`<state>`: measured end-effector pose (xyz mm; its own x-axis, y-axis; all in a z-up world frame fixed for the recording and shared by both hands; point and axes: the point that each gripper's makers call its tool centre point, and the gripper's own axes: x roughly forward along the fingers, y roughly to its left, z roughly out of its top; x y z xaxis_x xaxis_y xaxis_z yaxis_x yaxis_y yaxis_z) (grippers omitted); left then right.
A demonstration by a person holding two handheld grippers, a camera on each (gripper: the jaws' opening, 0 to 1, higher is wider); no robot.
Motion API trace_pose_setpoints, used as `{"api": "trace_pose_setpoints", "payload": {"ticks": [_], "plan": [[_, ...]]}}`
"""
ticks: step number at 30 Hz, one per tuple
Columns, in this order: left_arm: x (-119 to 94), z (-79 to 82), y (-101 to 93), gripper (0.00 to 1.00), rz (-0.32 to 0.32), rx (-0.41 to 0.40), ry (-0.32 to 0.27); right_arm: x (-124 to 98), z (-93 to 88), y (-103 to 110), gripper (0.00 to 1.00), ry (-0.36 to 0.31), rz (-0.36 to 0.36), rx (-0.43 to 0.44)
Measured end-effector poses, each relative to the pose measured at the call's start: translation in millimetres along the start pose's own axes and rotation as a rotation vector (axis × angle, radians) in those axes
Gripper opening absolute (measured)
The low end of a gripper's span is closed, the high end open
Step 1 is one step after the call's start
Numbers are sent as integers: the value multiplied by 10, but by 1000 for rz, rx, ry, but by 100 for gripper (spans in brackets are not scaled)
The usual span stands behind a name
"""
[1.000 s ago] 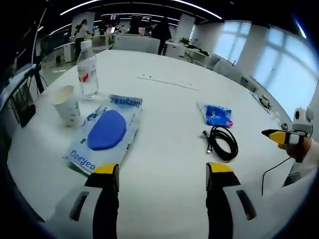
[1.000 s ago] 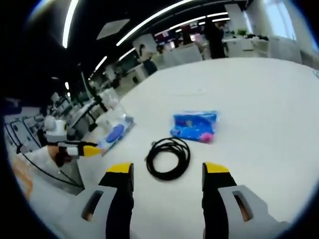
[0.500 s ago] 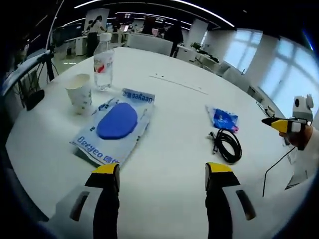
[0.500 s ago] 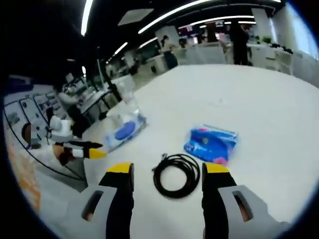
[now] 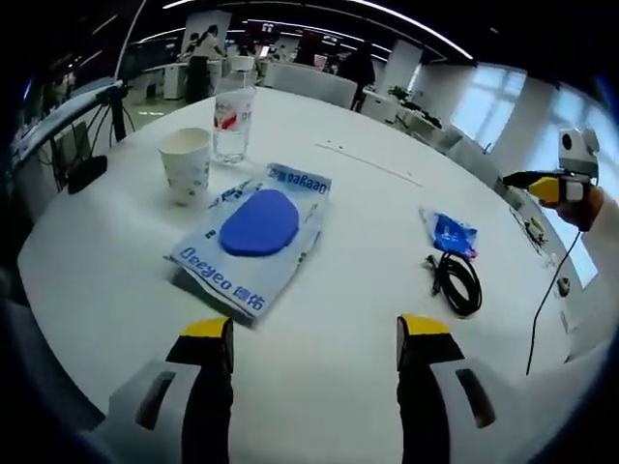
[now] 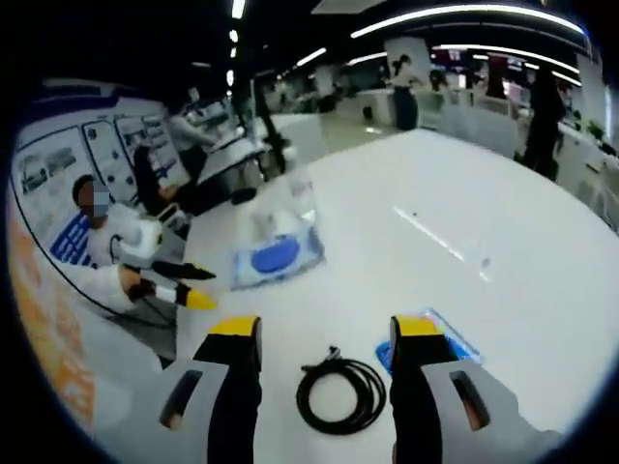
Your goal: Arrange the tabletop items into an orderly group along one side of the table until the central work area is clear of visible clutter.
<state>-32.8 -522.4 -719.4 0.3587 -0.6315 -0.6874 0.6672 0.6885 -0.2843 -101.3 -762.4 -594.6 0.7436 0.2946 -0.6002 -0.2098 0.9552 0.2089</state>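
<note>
Here, in the left gripper view, your left gripper (image 5: pixel 314 353) is hovering spread above the white round table (image 5: pixel 348 251); a white plastic packet with a blue oval pad (image 5: pixel 254 239) is lying ahead, beside a white paper cup (image 5: pixel 186 166) and a clear plastic water bottle (image 5: pixel 233 120). In the right gripper view, your right gripper (image 6: pixel 325 354) is hanging spread over a coiled black cable (image 6: pixel 338 393), beside a blue plastic pouch (image 6: pixel 447 340).

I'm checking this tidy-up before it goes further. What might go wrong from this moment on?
The paper cup and the water bottle stand close together near the table edge; nudging either may tip it. The large pouch lies flat, so open jaws may slide over it rather than grip. The coiled black cable lies beside the small blue packet; lifting it may uncoil it or drag the packet.
</note>
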Motion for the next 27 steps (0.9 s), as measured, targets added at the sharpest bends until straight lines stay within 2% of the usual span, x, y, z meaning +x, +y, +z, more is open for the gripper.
{"api": "trace_pose_setpoints", "payload": {"ticks": [6,11,23,25,27], "plan": [[-14,18,60,68,7,-18,-4,151,315,-44,51,5,31,-68],[4,14,99,67,19,-33,2,288,459,-98,51,14,47,-90],[170,-30,214,64,46,-95,25,846,435,-117,44,69,82,-93],[209,-39,220,62,33,-140,37,969,415,-139,42,86,77,-99],[238,-32,264,61,46,-162,34,1126,366,-142,41,115,82,-118]]}}
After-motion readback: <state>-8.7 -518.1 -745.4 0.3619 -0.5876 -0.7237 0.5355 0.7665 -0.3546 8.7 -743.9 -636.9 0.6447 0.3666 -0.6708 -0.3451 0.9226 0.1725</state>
